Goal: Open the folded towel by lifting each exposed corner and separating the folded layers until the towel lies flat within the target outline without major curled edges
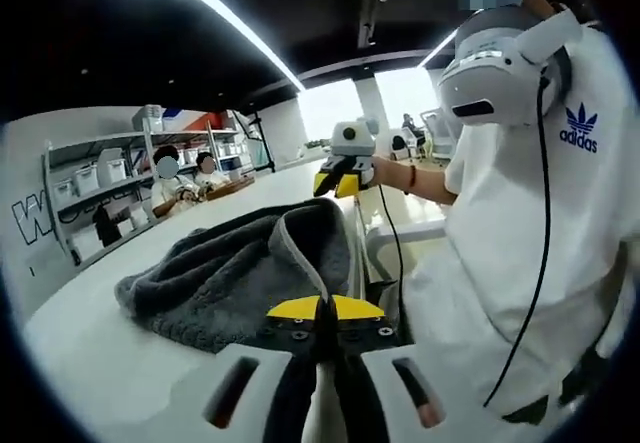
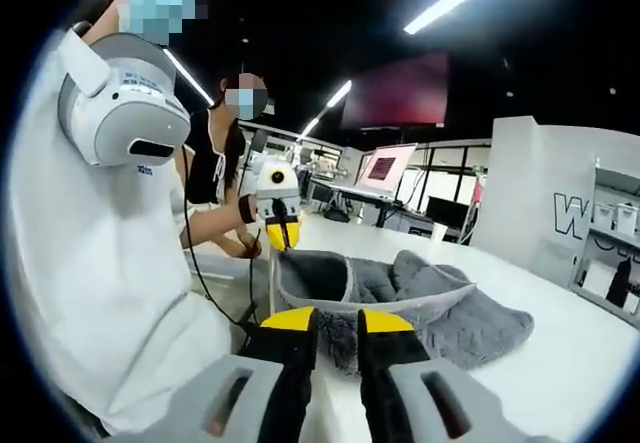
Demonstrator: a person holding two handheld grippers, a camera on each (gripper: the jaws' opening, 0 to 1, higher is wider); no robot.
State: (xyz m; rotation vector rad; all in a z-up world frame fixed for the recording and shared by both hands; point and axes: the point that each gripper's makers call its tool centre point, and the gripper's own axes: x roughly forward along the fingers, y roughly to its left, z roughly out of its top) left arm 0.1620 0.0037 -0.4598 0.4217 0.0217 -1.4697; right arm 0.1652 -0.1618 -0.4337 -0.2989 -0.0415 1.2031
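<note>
A dark grey fluffy towel [image 1: 230, 273] with a lighter hem lies bunched on the white table [image 1: 90, 343]. Its near edge is lifted off the surface. My left gripper [image 1: 325, 313] is shut on the hem at the bottom of the left gripper view. The right gripper [image 1: 337, 185] is held farther along the same raised edge, touching the towel's top. In the right gripper view my right gripper [image 2: 338, 325] has towel pile pinched in the narrow gap between its jaws. The left gripper [image 2: 281, 235] holds the far corner, and the towel [image 2: 450, 308] sags between them onto the table [image 2: 560, 363].
A person in a white shirt [image 1: 530, 263] with a white headset stands close against the table edge, holding both grippers. Shelves with white bins [image 1: 95, 178] line the wall, with two seated people [image 1: 185, 178] nearby. A lit monitor [image 2: 385, 168] stands at the back.
</note>
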